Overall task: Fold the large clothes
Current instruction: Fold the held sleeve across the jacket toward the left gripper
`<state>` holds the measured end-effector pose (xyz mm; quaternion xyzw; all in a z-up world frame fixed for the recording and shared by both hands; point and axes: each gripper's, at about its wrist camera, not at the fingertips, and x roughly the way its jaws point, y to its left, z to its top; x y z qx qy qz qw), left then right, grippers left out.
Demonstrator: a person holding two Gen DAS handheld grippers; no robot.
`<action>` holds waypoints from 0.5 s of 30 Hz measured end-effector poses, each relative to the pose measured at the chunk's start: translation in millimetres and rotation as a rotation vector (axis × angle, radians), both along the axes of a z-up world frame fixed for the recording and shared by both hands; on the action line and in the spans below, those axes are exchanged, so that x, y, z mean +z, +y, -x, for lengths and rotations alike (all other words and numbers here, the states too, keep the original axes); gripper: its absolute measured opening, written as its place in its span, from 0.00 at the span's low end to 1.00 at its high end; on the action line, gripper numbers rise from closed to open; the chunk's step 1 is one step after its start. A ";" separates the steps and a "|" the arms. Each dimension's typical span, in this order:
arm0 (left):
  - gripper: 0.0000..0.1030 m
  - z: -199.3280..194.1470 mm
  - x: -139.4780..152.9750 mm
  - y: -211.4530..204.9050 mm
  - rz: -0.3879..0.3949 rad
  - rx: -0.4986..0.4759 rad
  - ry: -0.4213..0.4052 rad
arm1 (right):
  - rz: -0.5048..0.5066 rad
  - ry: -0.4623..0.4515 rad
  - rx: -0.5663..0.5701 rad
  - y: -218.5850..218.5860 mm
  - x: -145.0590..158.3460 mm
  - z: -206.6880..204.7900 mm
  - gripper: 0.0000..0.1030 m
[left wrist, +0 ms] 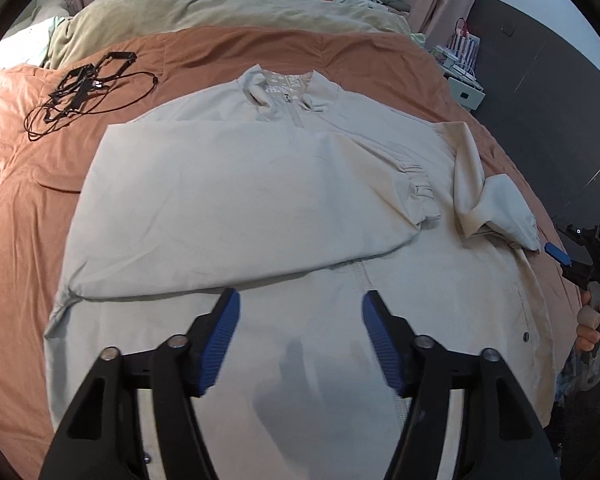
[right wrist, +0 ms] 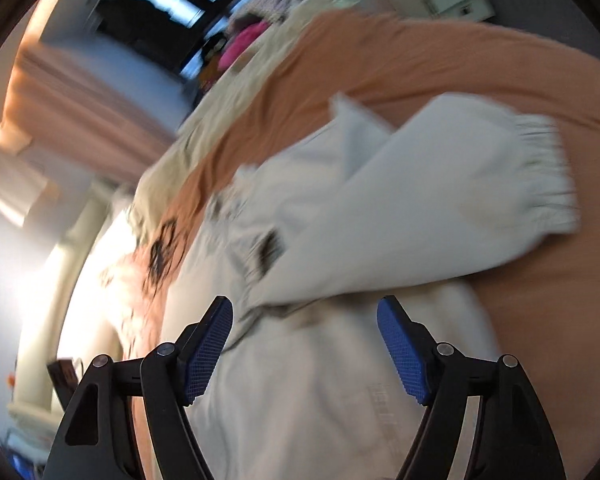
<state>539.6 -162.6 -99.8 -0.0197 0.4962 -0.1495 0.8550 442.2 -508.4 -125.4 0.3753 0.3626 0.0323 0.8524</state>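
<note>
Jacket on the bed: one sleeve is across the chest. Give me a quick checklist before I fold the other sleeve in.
1. Left gripper free of cloth: ok, jaws open over the jacket.
2. Right gripper free: ok, jaws open, nothing between them.
3. First sleeve flat across the chest: ok, cuff a little bunched.
4. Second sleeve ready to fold: not ok, crumpled at the jacket's edge.
5. Cable clear of the jacket: ok, apart on the orange bedspread.
6. Jacket's near hem straight: cannot tell, hidden by the grippers.
</note>
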 end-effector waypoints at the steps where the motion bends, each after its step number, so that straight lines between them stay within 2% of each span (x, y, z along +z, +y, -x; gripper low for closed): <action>1: 0.66 0.3 -2.7 -2.7 0.007 -0.005 0.001 | -0.002 0.008 -0.025 -10.7 -1.0 5.8 0.73; 6: 0.66 0.7 -14.4 -13.6 -0.003 -0.030 0.013 | -0.043 0.066 -0.137 -53.8 -19.4 20.4 0.73; 13: 0.66 -3.4 -28.6 -8.7 -0.034 -0.053 0.019 | -0.087 0.119 -0.213 -68.6 -55.9 4.0 0.72; 14: 0.66 -4.7 -30.0 -6.1 -0.036 -0.055 0.023 | -0.083 0.127 -0.225 -70.9 -59.7 2.3 0.68; 15: 0.66 -5.9 -30.8 -3.8 -0.040 -0.056 0.025 | -0.073 0.133 -0.243 -72.9 -63.2 -2.2 0.55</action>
